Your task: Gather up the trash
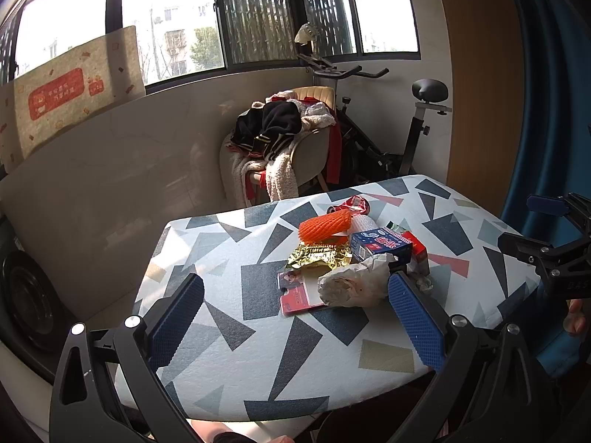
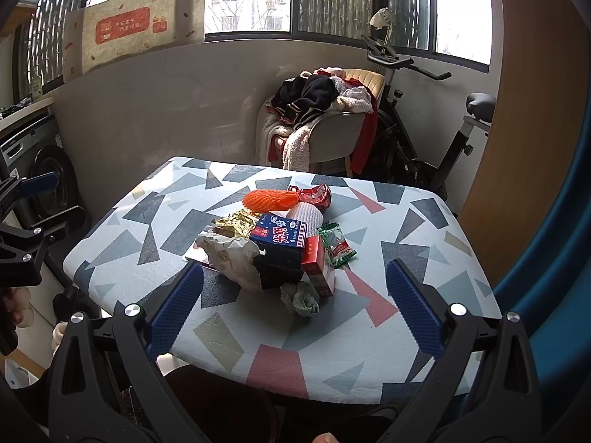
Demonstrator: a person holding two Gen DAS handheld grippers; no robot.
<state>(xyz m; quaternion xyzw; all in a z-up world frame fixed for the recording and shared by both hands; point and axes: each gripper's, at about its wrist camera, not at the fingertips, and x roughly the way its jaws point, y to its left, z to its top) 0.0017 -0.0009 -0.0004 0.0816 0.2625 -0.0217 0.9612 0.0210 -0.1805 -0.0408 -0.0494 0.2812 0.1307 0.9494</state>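
A pile of trash lies on a table with a geometric cloth (image 1: pixel 236 295) (image 2: pixel 122 229). It holds an orange foam net (image 1: pixel 325 226) (image 2: pixel 271 199), a crushed red can (image 1: pixel 351 205) (image 2: pixel 314 195), a blue carton (image 1: pixel 380 245) (image 2: pixel 280 243), gold foil (image 1: pixel 319 254) (image 2: pixel 234 223), crumpled white paper (image 1: pixel 354 282) (image 2: pixel 232 258), a red box (image 2: pixel 318 269) and a green wrapper (image 2: pixel 338 245). My left gripper (image 1: pixel 295 295) is open, near the paper. My right gripper (image 2: pixel 295 284) is open, in front of the pile.
A chair heaped with clothes (image 1: pixel 280 140) (image 2: pixel 317 110) and an exercise bike (image 1: pixel 406 136) (image 2: pixel 443 125) stand behind the table. A washing machine (image 2: pixel 48 184) is at the left. The other gripper shows at the edge of each view (image 1: pixel 554 251) (image 2: pixel 22 243).
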